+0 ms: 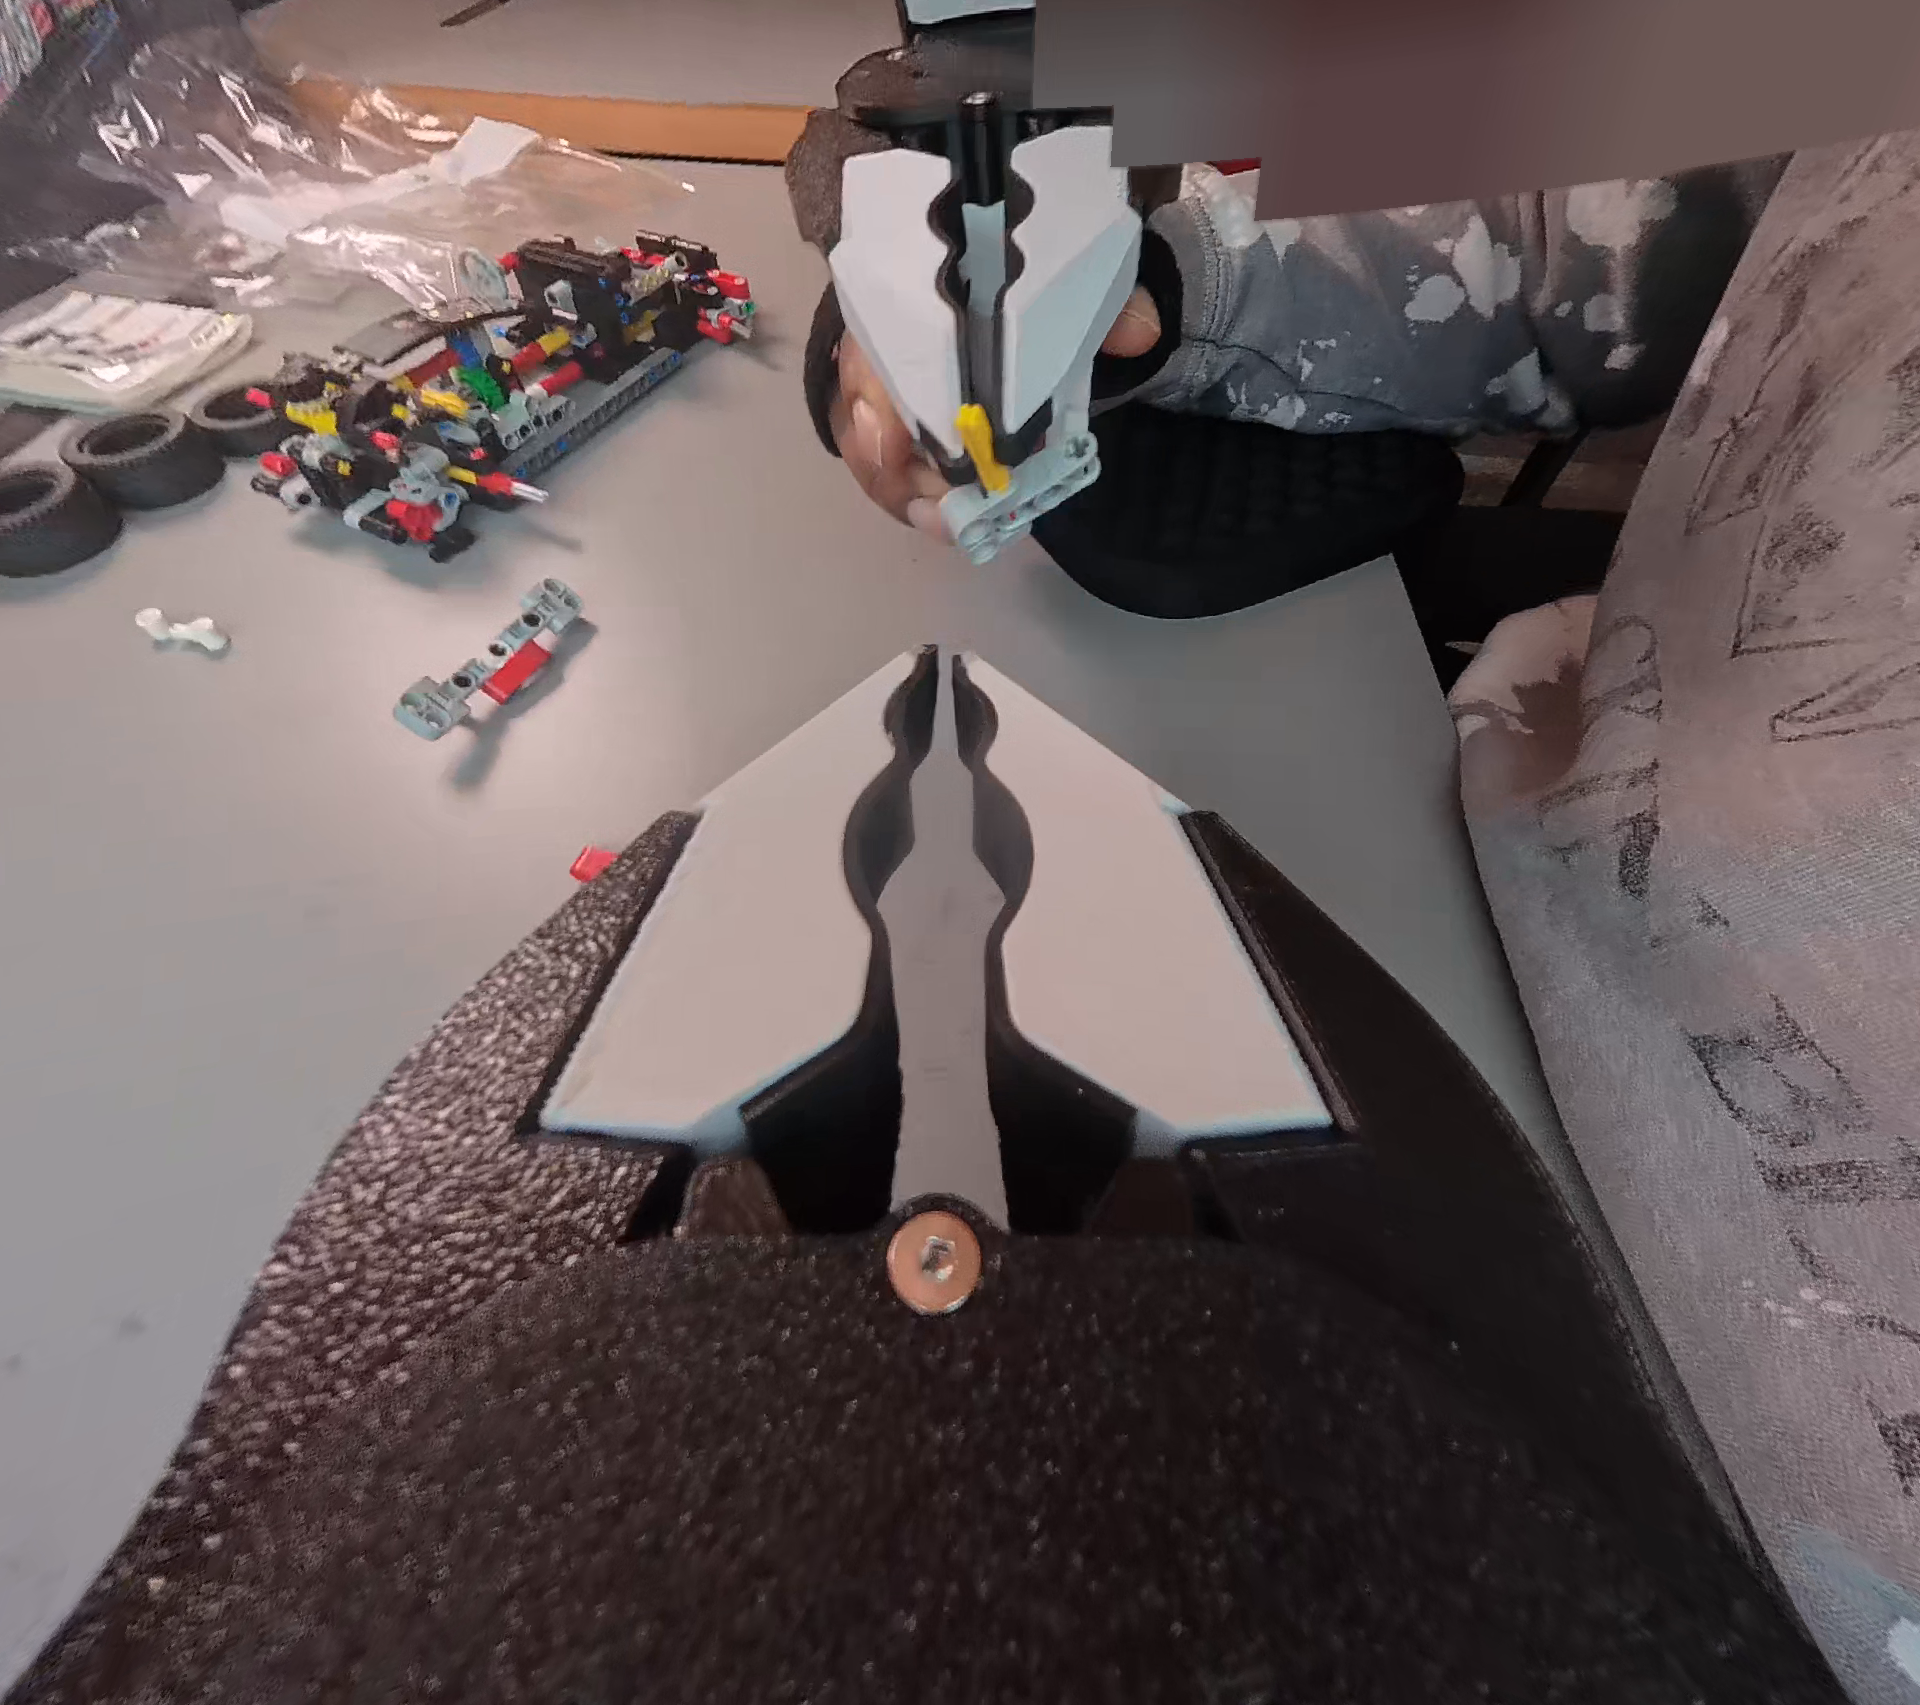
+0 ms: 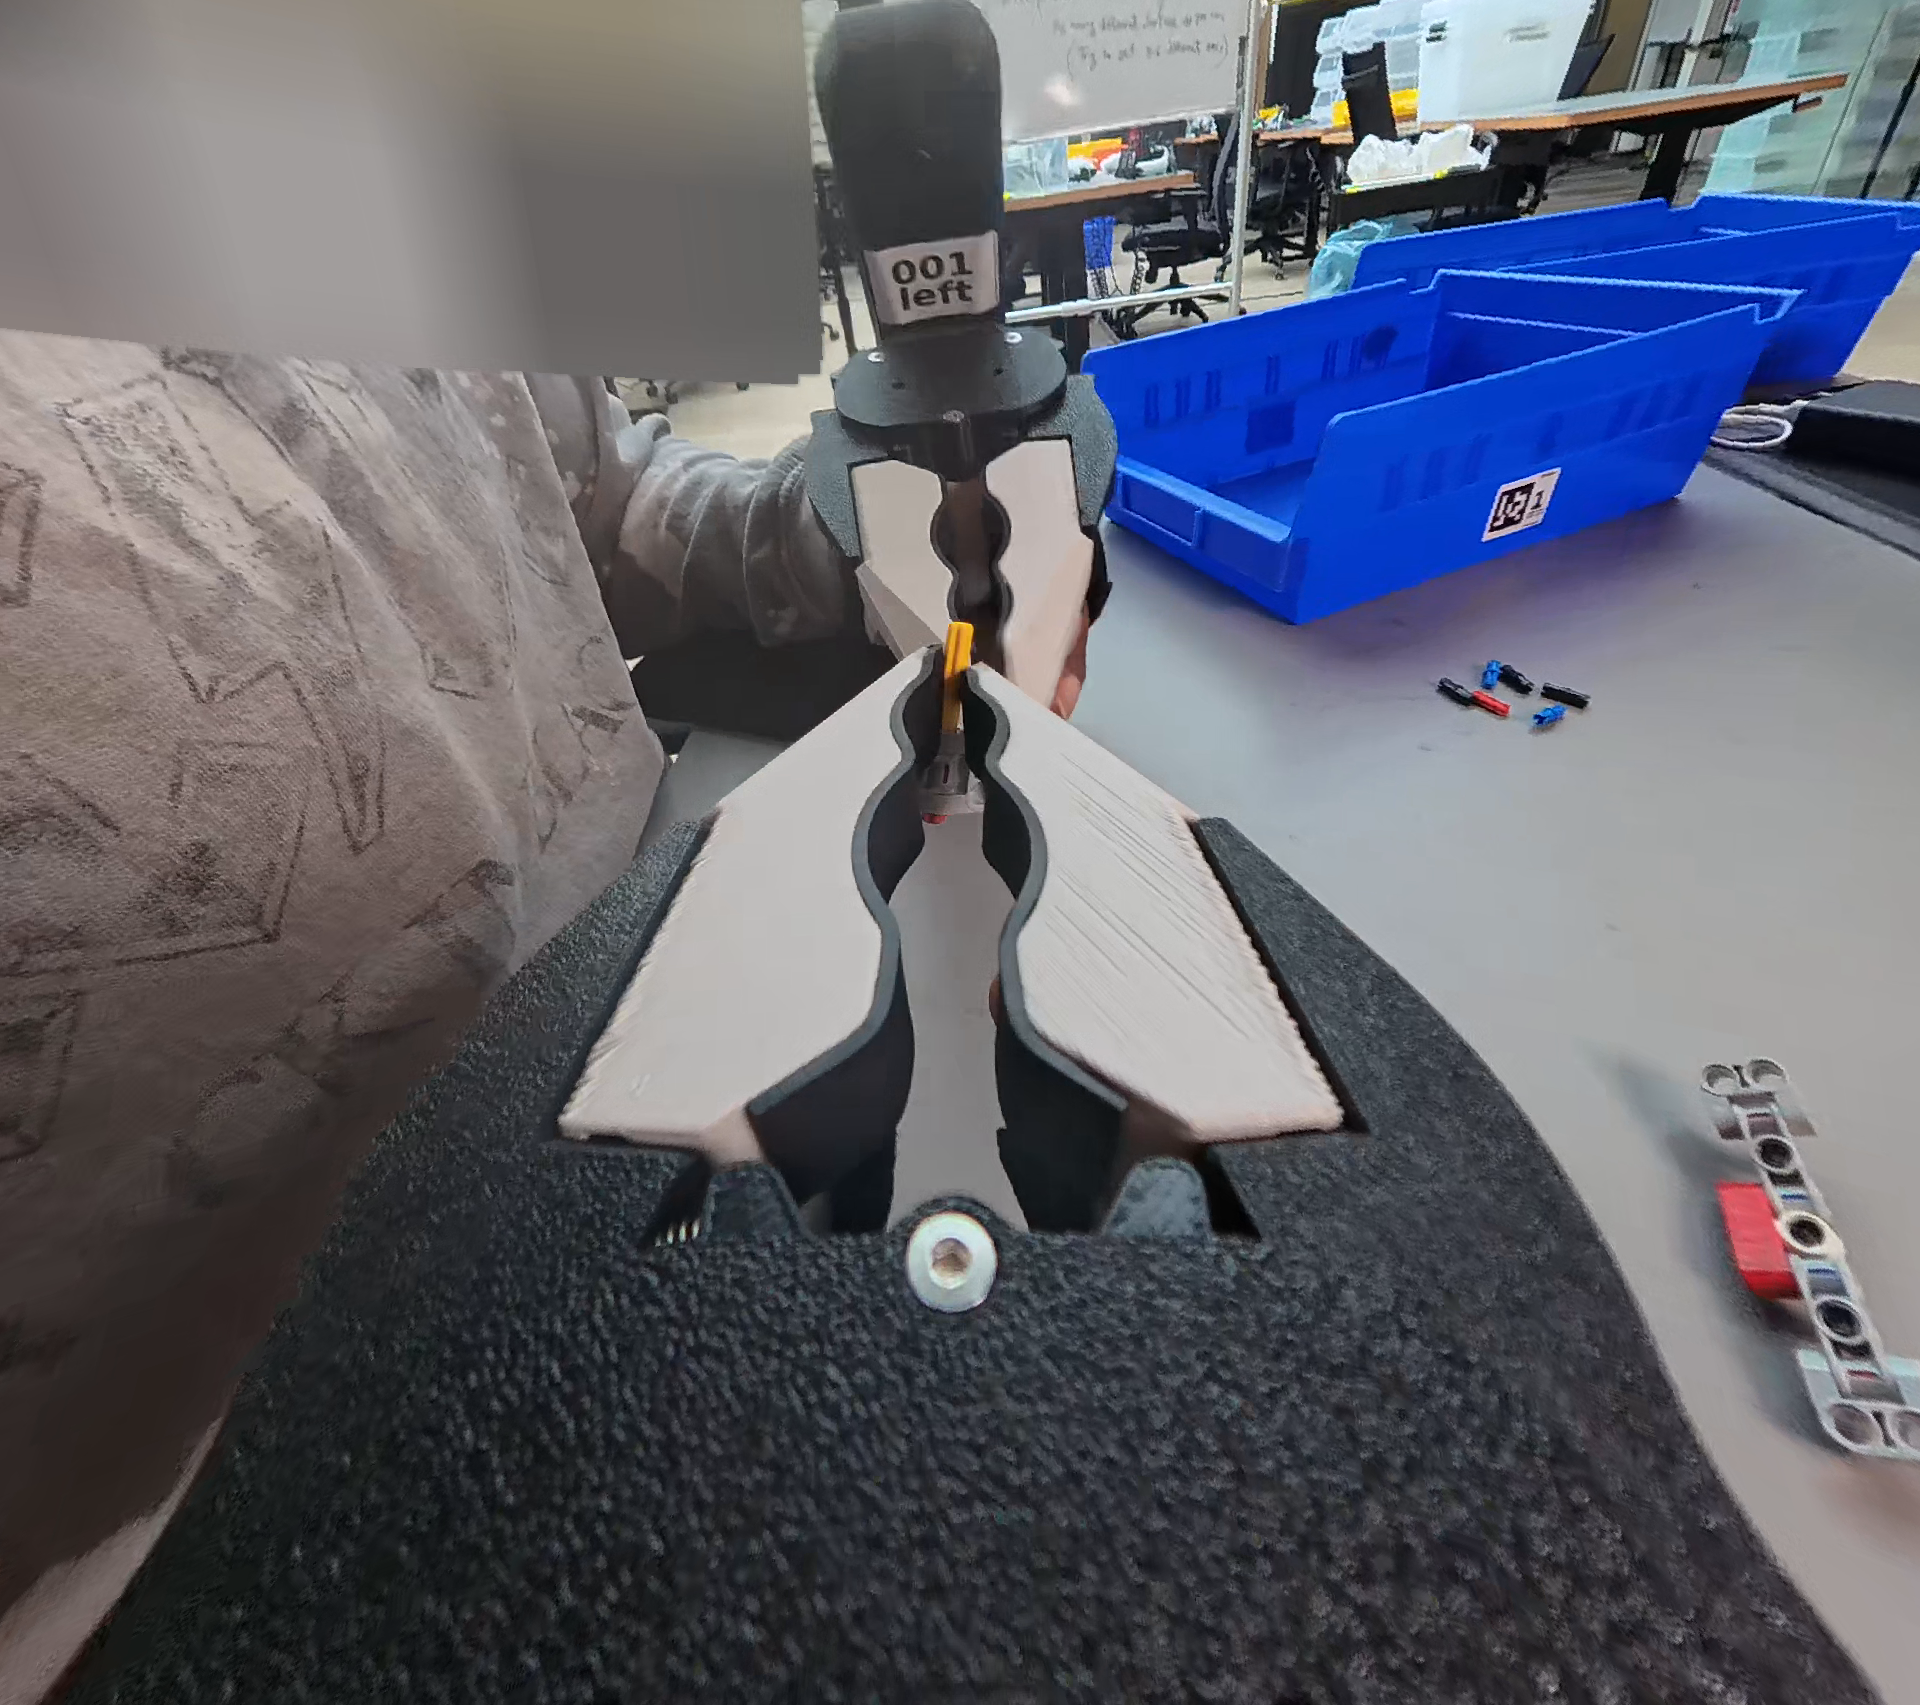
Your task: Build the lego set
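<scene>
1. Right gripper pinches a yellow axle between its fingertips. A grey beam piece hangs off the axle's lower end, held only through the axle, above the table.
2. Left gripper: jaws pressed almost together, nothing between them, tips just at 6 o'clock of the held part.
3. Risk: the grip is on the thin axle alone. Any push from the left tips could twist it in the pads, or slide the beam off the axle.
4. Risk: a dropped piece falls near the table edge at 3 o'clock and could go off onto the person's lap.
5. Car chassis sits at 10 o'clock, well apart; grey and red subassembly lies at 9 o'clock. Long carry to either, more chance of slip.
6. Loose pins in right wrist view at 2 o'clock; a sweeping sleeve could scatter them.
</scene>
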